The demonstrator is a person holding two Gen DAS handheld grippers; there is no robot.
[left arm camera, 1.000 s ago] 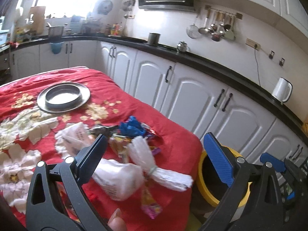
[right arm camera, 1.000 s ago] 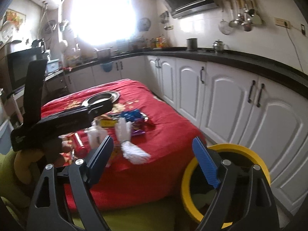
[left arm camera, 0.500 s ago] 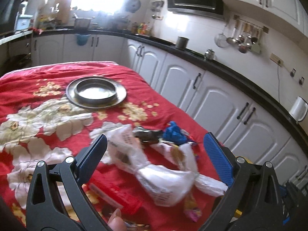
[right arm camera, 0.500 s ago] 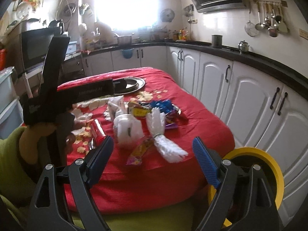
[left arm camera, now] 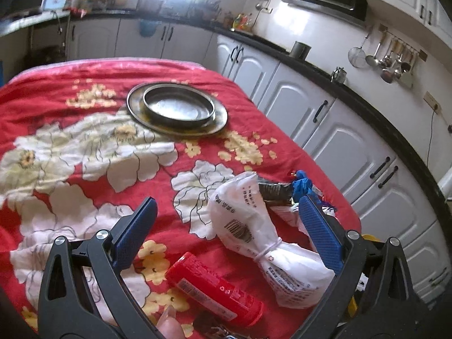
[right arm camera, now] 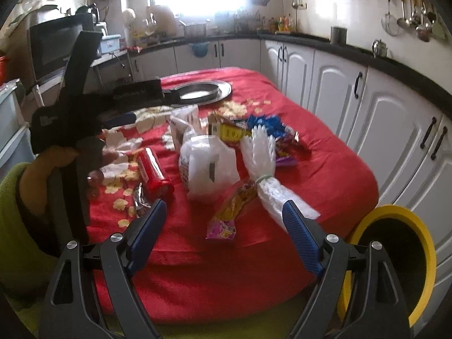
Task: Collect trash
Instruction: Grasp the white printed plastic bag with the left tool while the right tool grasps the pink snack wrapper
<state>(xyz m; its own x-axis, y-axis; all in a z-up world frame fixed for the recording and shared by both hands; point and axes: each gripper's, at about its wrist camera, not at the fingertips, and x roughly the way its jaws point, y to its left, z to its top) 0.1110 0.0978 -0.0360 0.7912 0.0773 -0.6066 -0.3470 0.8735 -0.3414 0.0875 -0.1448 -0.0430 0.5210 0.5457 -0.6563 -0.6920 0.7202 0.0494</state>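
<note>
Trash lies on the red flowered tablecloth (left arm camera: 84, 107): a tied white plastic bag (left arm camera: 254, 234), a red tube (left arm camera: 214, 288), a blue wrapper (left arm camera: 302, 183). In the right wrist view I see the same white bag (right arm camera: 206, 163), the red tube (right arm camera: 154, 172), a tied white shredded bag (right arm camera: 265, 169), a colourful wrapper (right arm camera: 228, 214) and a yellow-rimmed bin (right arm camera: 395, 260) beside the table. My left gripper (left arm camera: 226, 231) is open above the white bag and red tube. My right gripper (right arm camera: 223, 234) is open and empty at the table's near edge. The left gripper also shows in the right wrist view (right arm camera: 130, 104).
A metal plate with a bowl (left arm camera: 178, 110) sits at the table's far side. White cabinets (left arm camera: 339, 141) with a black counter run along the right. A kettle and utensils hang on the wall (left arm camera: 389, 62).
My left gripper has swung left and forward over the table, now above the white bag and red tube. My right gripper has moved nearer the table edge; the bin sits further right.
</note>
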